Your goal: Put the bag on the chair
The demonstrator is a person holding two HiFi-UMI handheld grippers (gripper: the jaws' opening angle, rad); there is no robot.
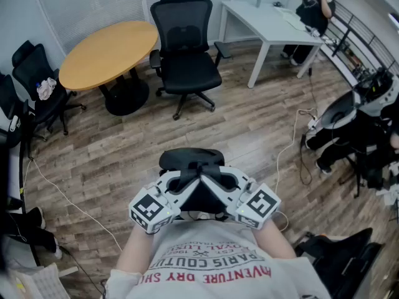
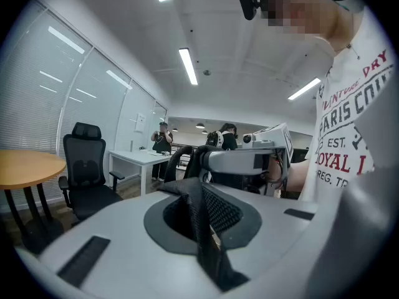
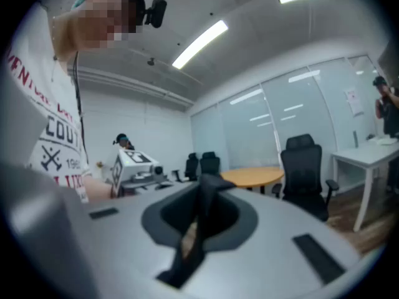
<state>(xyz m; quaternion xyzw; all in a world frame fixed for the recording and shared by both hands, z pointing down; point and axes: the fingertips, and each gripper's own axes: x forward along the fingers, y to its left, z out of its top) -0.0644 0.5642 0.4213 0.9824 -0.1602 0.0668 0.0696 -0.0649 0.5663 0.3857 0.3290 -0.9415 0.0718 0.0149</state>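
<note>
I hold a black bag [image 1: 189, 161] close in front of the person's chest, above the wooden floor. Both grippers meet over it, the left gripper [image 1: 189, 180] and the right gripper [image 1: 214, 180], each shut on a black bag strap. In the left gripper view, a mesh strap [image 2: 215, 212] is pinched in the seam of the left gripper [image 2: 198, 226]. A dark strap [image 3: 204, 212] is clamped the same way by the right gripper [image 3: 198, 232] in its own view. The black office chair [image 1: 185, 55] stands empty farther ahead, also seen as the chair [image 2: 86, 173] and the chair [image 3: 305, 173].
A round wooden table [image 1: 109, 52] stands left of the chair and a white desk [image 1: 268, 23] to its right. More black chairs [image 1: 37, 86] line the left wall. Cables [image 1: 293, 148] run across the floor. One person [image 1: 315, 5] stands by the desk, another [image 1: 368, 123] sits at right.
</note>
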